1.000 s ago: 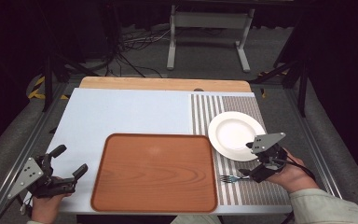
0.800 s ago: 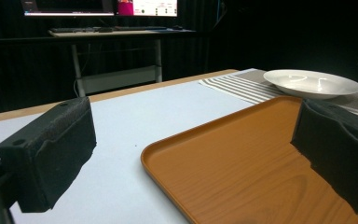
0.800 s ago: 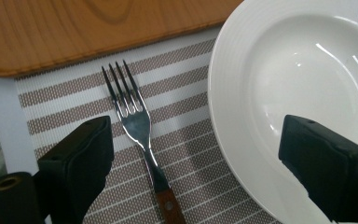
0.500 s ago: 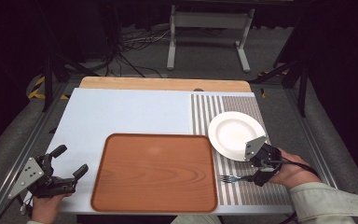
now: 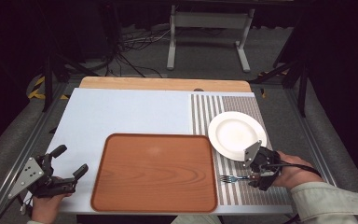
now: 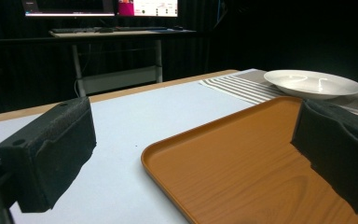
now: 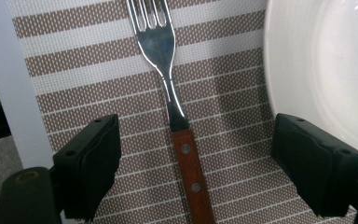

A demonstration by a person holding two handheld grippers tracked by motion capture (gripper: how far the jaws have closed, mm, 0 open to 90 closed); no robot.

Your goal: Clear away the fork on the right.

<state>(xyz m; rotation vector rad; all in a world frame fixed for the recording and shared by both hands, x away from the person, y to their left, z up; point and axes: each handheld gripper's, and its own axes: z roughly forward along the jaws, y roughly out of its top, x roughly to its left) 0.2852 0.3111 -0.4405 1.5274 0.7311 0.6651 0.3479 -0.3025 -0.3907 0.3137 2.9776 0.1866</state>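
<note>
A fork (image 7: 179, 107) with a wooden handle lies on the striped placemat (image 7: 98, 60), tines pointing away. My right gripper (image 7: 200, 163) is open, low over the mat, one jaw on each side of the handle and neither touching it. In the high view the fork (image 5: 233, 178) lies just right of the tray, and the right gripper (image 5: 254, 176) is at its handle end. A white plate (image 5: 235, 134) sits empty just beyond, and its rim (image 7: 326, 60) runs beside the right jaw. My left gripper (image 5: 71, 159) rests open at the table's front left corner, holding nothing.
An empty brown wooden tray (image 5: 156, 172) takes up the front middle of the table. In the left gripper view its near corner (image 6: 242, 172) lies between the open jaws of that gripper (image 6: 196, 154). A pale blue mat (image 5: 130, 112) covers the left and middle.
My right gripper has moved slightly toward the front edge and come down around the fork's handle. The left gripper has stayed put.
</note>
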